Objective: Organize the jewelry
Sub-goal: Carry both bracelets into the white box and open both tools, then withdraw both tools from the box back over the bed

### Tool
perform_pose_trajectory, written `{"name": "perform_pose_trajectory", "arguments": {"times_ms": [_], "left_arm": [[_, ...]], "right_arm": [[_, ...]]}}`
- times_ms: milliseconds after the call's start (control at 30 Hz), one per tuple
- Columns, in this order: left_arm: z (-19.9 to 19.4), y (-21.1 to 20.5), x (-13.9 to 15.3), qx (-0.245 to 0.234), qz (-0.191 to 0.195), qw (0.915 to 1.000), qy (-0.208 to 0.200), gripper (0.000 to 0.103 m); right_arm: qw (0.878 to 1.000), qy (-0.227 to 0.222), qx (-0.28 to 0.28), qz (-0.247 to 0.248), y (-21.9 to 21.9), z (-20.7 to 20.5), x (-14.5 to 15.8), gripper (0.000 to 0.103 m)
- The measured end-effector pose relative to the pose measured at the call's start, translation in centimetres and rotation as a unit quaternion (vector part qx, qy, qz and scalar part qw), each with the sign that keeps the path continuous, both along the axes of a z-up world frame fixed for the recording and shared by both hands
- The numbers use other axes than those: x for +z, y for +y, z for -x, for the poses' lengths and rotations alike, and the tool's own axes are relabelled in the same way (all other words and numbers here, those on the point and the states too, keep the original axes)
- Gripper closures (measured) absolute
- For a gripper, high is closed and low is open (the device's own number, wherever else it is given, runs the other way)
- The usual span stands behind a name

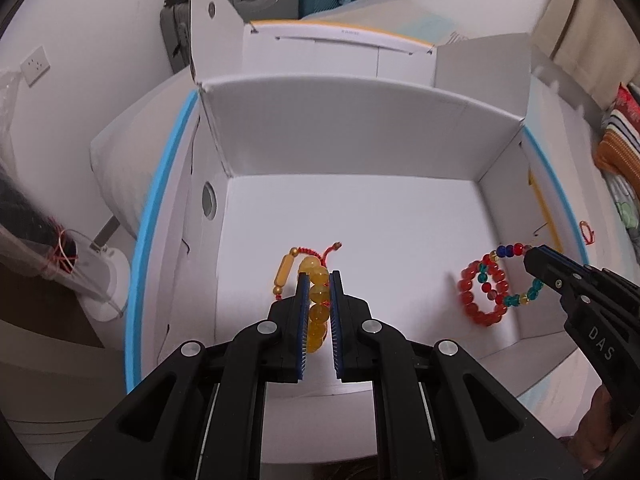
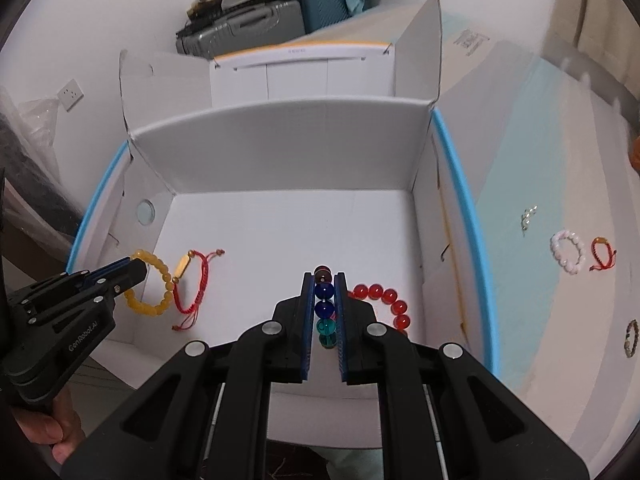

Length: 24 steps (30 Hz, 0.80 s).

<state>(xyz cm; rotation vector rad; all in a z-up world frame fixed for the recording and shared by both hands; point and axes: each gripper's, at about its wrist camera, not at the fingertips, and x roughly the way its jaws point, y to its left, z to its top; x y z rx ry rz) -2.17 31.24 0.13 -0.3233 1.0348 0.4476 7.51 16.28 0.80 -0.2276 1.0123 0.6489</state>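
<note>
An open white box (image 1: 360, 132) with a blue rim holds the jewelry. My left gripper (image 1: 319, 276) is shut on a yellow bead bracelet (image 1: 316, 312) low over the box floor. A red cord bracelet with a gold tube (image 1: 285, 270) lies just left of it. At the right, my right gripper (image 1: 534, 258) is shut on a multicolour bead bracelet (image 1: 506, 251), whose blue and teal beads (image 2: 324, 310) show between its pads. A red bead bracelet (image 2: 384, 300) lies on the floor beside it. The left gripper (image 2: 138, 268) and the yellow bracelet (image 2: 156, 284) also show in the right wrist view.
Outside the box on the pale blue surface to the right lie a white bead bracelet (image 2: 566, 252), a red cord bracelet (image 2: 602, 256), a small clear piece (image 2: 528, 216) and a dark bead bracelet (image 2: 631, 338). Suitcases (image 2: 248, 24) stand behind the box flaps.
</note>
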Motion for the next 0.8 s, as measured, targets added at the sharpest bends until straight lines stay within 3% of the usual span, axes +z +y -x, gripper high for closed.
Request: {"name": "perform_pose_trajectory", "arguments": {"times_ms": [233,533,600,667,733,800], "left_arm": [[-0.4,0.2,-1.4,0.002,-0.004,0.9999,0.016,0.094],[-0.4,-0.1,-0.5,0.004,-0.016,0.9998,0.010,0.090],[-0.3,-0.3,0.0,0.007,-0.021,0.9998,0.005,0.067],[-0.1,-0.6,0.7,0.011,-0.032,0.9994,-0.008,0.051],[0.0,-1.1,1.5,0.008,-0.044,0.9988,-0.017,0.044],[0.0,-1.6,2.2,0.006,-0.050,0.9984,-0.025,0.031]], "right_arm": [[1.000,0.011,-0.001,0.016,0.4,-0.4,-1.3,0.094],[1.000,0.002,0.008,0.024,1.1,0.0,-1.4,0.088],[1.000,-0.004,0.009,0.017,1.0,0.1,-0.9,0.063],[1.000,-0.020,0.009,0.010,0.7,0.4,0.0,0.053],[0.999,-0.034,0.006,-0.002,0.2,0.5,1.0,0.047],[0.999,-0.039,0.001,-0.016,-0.3,0.5,1.8,0.033]]}}
